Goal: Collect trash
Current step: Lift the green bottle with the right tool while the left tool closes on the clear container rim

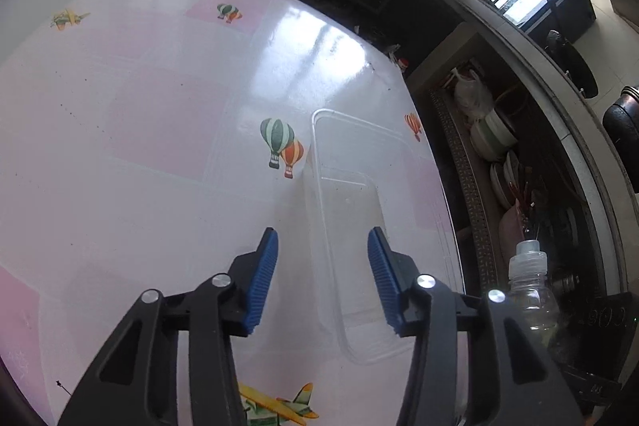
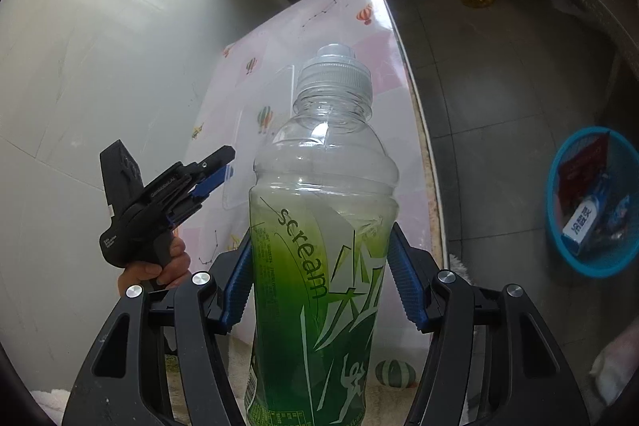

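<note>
1. While the right tool (image 2: 321,280) clamps a clear bottle (image 2: 323,226) with a green label at centre frame, its blue pads press both sides.
2. At lower centre of the left wrist view, the left tool (image 1: 322,280) stands released, jaws apart over a clear plastic container (image 1: 359,226) on the bench (image 1: 139,146).
3. At the right edge, a blue basket (image 2: 559,238) holding packets sits on the floor.

Clear container (image 1: 351,226) sits on the table (image 1: 139,126) near its right edge. Bottle (image 2: 319,226) stands between the right gripper (image 2: 321,282) pads, left gripper (image 2: 215,166) off to its left, basket (image 2: 559,246) on the floor (image 2: 499,86) right.
</note>
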Demonstrator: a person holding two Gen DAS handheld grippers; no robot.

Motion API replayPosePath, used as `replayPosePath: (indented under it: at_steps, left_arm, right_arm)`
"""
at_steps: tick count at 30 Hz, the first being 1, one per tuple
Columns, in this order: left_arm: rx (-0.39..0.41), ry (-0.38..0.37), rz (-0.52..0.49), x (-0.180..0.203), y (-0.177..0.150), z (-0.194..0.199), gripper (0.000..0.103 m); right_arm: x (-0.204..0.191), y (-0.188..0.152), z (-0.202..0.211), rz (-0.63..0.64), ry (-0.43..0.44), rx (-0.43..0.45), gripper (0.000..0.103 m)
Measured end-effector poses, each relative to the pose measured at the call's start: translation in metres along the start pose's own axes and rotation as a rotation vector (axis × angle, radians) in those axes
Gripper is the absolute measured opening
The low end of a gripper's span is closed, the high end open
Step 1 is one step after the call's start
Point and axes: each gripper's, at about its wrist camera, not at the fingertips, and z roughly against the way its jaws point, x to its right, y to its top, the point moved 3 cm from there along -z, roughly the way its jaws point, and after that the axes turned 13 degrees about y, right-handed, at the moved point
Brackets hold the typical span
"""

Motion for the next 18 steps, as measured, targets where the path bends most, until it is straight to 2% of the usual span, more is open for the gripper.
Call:
replayPosePath:
  at_steps: [1,2,3,5,6,13,18]
  left_arm:
    - [-0.005,0.005,-0.004,0.001,0.000,-0.003,0.036]
    - [-0.007,0.008,-0.008,0.001,0.000,-0.005,0.028]
    - [-0.009,0.016,-0.008,0.000,-0.001,-0.005,0.025]
    - [-0.011,0.009,0.001,-0.004,-0.004,-0.004,0.009]
    - [-0.009,0.011,0.007,-0.007,-0.005,0.000,0.005]
    - [0.018,0.045,0.045,-0.049,-0.037,0.042,0.003]
    - [0.020,0.121,0.074,-0.089,-0.074,0.080,0.004]
  right_arm:
    - [0.006,0.002,0.016,0.000,-0.001,0.000,0.059]
    - [0.007,0.004,0.015,-0.001,-0.002,-0.001,0.059]
    - [0.007,0.003,0.014,-0.002,0.000,-0.004,0.059]
    - [0.009,0.005,0.012,0.002,0.003,-0.016,0.059]
    - [0.008,0.006,0.013,0.006,-0.001,-0.021,0.059]
    - [-0.002,0.010,0.002,0.051,-0.014,-0.056,0.059]
    - [-0.012,0.010,-0.016,0.103,-0.024,-0.102,0.059]
